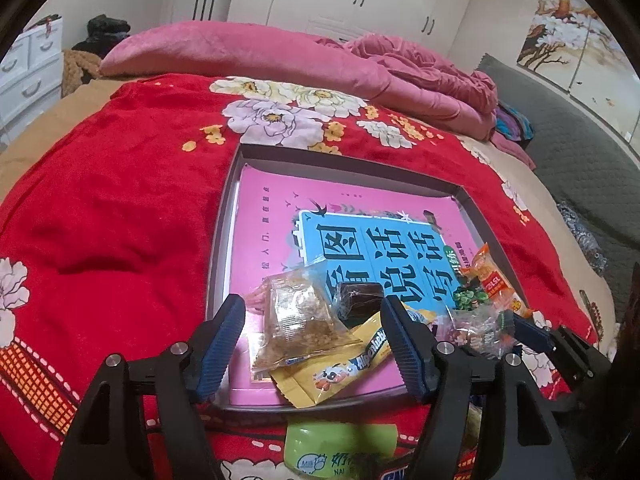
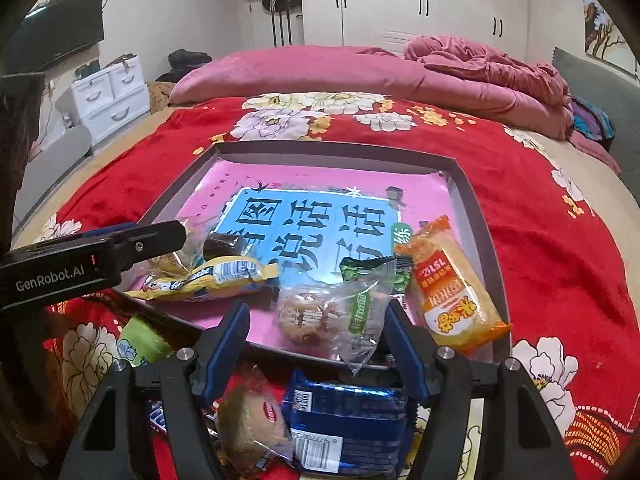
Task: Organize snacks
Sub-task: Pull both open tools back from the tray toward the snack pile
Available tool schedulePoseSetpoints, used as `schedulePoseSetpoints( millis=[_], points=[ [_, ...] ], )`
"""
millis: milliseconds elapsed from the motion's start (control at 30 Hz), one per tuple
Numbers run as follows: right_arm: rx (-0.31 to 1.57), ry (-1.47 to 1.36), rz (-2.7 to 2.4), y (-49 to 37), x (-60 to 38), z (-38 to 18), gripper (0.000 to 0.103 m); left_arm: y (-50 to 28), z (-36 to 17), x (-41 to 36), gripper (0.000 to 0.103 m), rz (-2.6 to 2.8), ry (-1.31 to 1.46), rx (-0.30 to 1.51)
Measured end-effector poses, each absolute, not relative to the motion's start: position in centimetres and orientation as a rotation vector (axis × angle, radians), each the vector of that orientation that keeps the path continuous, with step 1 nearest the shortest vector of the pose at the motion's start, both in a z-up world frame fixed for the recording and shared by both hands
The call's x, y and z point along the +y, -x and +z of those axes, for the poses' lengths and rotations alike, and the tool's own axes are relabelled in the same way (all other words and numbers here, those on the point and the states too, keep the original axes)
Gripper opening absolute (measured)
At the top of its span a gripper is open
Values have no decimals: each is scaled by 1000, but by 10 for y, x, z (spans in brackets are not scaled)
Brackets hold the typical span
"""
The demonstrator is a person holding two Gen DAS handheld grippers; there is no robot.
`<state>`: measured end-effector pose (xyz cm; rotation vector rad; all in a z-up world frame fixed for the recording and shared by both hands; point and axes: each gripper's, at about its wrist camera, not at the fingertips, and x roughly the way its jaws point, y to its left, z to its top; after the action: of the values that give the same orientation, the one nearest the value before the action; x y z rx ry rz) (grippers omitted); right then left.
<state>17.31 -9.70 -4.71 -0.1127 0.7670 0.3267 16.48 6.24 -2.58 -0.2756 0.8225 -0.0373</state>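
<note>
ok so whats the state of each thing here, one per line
left gripper: jaws open, over the clear snack packet, not pressing it
right gripper: jaws open, clear cookie packet between them
tray: on the bed, holding snacks
orange packet: sealed, flat in tray
yellow packet: sealed, in tray
blue packet: outside tray

A: The box (image 2: 472,200) sits on the bedspread (image 2: 540,240), with a booklet (image 2: 320,220) lying flat inside it, and the snack packets lie on the booklet's near part.

B: In the right wrist view, the rice cracker pack (image 2: 452,292) lies rightmost, the milk candy bag (image 2: 216,278) left, the pastry packet (image 2: 320,316) between. The biscuit pack (image 2: 348,424) lies outside, before the box's near wall.
</note>
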Motion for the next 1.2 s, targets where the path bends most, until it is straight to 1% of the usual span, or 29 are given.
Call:
schedulePoseSetpoints(
  millis=[167, 233, 633, 1000, 1200],
  points=[
    [750, 59, 314, -174, -108, -42, 68, -160, -21, 64, 72, -31, 279, 802],
    [743, 42, 305, -174, -113, -39, 68, -158, -19, 64, 78, -19, 275, 790],
    [736, 59, 190, -168, -136, -34, 68, -148, -13, 68, 78, -3, 278, 767],
    [804, 108, 162, -181, -127, -51, 69, -142, -9, 56, 79, -18, 232, 766],
    [757, 81, 196, -176, -128, -43, 69, -138, -7, 56, 80, -15, 232, 754]
  ],
)
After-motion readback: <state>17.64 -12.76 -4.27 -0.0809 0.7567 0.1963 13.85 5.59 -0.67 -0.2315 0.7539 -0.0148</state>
